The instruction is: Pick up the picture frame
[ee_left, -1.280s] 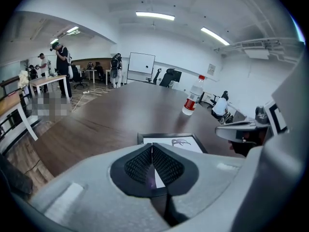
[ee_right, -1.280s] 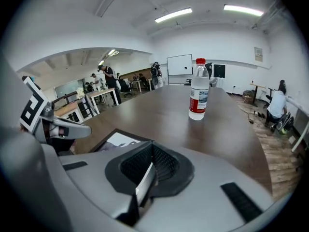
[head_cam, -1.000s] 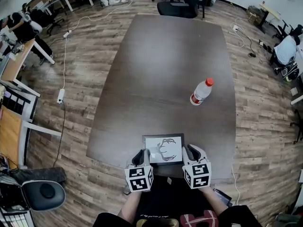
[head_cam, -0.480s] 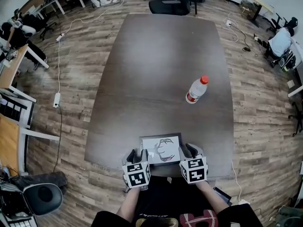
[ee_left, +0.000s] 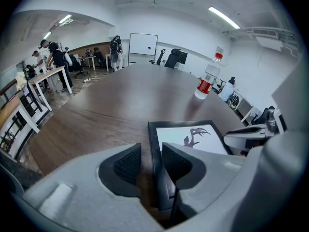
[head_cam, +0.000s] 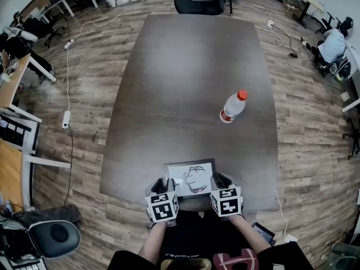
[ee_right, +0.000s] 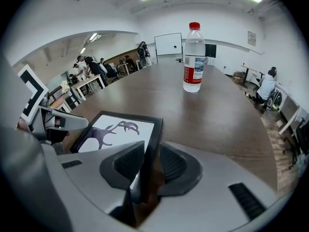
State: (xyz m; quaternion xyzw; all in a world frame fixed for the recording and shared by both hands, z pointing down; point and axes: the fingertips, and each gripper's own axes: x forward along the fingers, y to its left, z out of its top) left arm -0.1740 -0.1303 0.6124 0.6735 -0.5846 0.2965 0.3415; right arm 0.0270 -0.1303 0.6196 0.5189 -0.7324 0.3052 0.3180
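The picture frame [head_cam: 190, 178], black-edged with a dark antler drawing on white, lies flat at the near edge of the brown table [head_cam: 191, 66]. My left gripper [head_cam: 164, 183] straddles its left edge: in the left gripper view the frame [ee_left: 190, 137] runs between the jaws [ee_left: 152, 162], which are closing, with a gap still at the outer pad. My right gripper [head_cam: 220, 180] straddles the right edge. In the right gripper view the frame [ee_right: 118, 131] rim stands between the closing jaws [ee_right: 150, 163], not visibly pinched.
A clear water bottle [head_cam: 233, 107] with a red cap and label stands upright on the table's right half, also visible as the bottle [ee_right: 193, 57] beyond the frame. Office chairs [head_cam: 197, 1] stand at the far end; cables cross the wooden floor.
Both grippers have sunk and drawn in around the frame's two side edges. The frame and the bottle have stayed where they were.
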